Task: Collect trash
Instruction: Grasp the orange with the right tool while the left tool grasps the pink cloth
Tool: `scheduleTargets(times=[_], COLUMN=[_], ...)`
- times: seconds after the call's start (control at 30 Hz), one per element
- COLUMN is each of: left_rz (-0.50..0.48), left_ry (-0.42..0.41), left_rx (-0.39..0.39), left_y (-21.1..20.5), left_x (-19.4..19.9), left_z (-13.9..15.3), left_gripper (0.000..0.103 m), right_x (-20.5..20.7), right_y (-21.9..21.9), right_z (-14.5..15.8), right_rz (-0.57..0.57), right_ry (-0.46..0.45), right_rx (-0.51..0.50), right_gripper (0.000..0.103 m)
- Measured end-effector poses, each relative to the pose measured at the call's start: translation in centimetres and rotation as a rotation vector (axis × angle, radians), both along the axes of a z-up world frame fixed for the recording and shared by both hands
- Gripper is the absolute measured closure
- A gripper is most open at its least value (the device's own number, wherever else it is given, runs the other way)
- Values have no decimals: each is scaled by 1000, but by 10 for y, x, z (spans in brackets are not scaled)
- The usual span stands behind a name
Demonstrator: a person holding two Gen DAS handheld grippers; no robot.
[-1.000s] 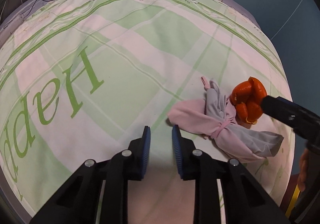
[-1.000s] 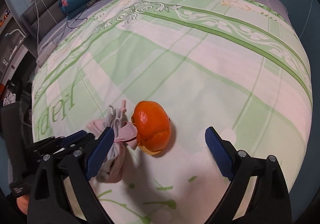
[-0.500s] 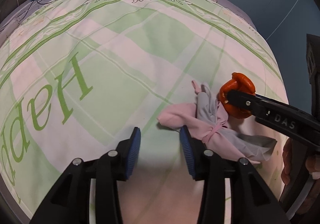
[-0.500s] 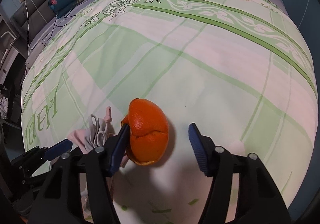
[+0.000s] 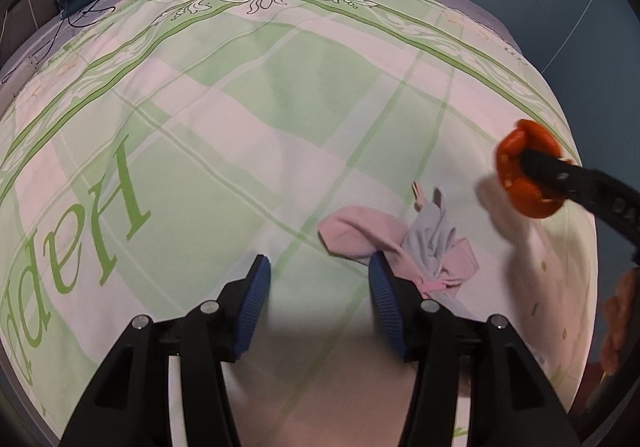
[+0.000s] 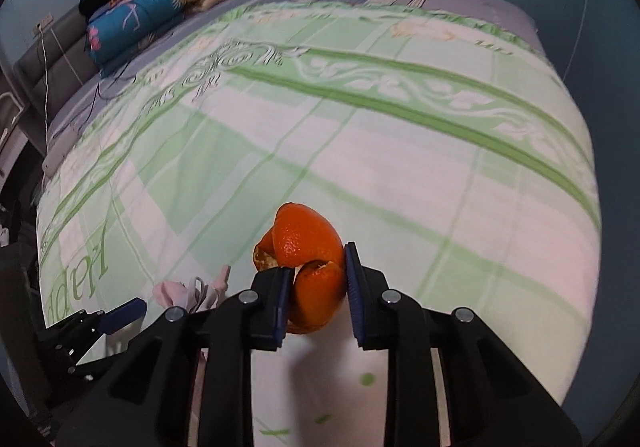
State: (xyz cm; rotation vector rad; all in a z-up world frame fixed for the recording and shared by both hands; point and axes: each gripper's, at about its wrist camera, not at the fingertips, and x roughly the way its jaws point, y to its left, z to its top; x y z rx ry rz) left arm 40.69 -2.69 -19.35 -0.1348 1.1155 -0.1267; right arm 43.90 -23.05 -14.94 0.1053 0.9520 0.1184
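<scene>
Right gripper (image 6: 316,293) fingers clamp the curled orange peel (image 6: 306,247) above the bed; left gripper (image 5: 320,283) fingers apart. Thin peel could tear or slip out.

Dimpled glossy orange peel (image 6: 306,243), matt cloth bedspread (image 6: 400,175)

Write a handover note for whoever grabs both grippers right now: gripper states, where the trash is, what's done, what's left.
Right gripper: shut on the curled orange citrus peel, held clear above the green-and-white checked bedspread.
Left gripper: open and holding nothing, low over the bedspread; its right finger is at the edge of the knotted pink-and-grey cloth bundle, which lies flat on the bed.
Done: peel picked up.
Left: drop the peel in a bin; none shows in either view. The cloth bundle is ungrasped; whether it counts as trash is your call, and the left gripper looks placed to take it.
</scene>
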Motion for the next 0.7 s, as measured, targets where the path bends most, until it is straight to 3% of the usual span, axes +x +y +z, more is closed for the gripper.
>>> scheduleTargets(times=[0.2,0.43,0.7], left_rz=[-34,-143,-199], left_ry=[-4,-53,-153], left_rx=[5,74,267], left_y=[-22,-67,-99], left_x=[1,-17,-45], left_z=[6,15,20], left_gripper=[54,48,52], right_x=[-24,-61,-109], right_y=[-35,-64,-90], right_z=[23,54,78], right_rz=[-28,-41,-59], right_ry=[-30,-92,-151], right_rx=[53,61,61], right_gripper=[80,80,80])
